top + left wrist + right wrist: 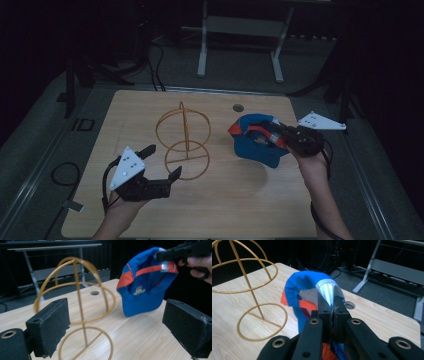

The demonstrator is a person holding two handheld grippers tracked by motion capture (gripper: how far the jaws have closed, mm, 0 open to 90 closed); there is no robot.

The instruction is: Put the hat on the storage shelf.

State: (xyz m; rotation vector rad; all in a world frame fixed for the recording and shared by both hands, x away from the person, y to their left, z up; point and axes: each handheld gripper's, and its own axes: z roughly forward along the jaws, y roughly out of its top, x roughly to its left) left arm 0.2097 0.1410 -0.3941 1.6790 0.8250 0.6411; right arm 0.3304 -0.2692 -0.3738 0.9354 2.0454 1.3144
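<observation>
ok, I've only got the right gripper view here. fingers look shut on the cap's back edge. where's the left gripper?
Observer: The left gripper is low over the near-left part of the table, open, holding nothing, just in front of the gold wire hat stand.
Operator: is the cap off the table?
Observer: Mostly. In the left gripper view the blue cap hangs from the right gripper, brim down, close to the wood; I cannot tell whether the brim touches.
Operator: is the stand upright?
Observer: Yes, it stands on its ring base, with the cap beside it and apart from it.
</observation>
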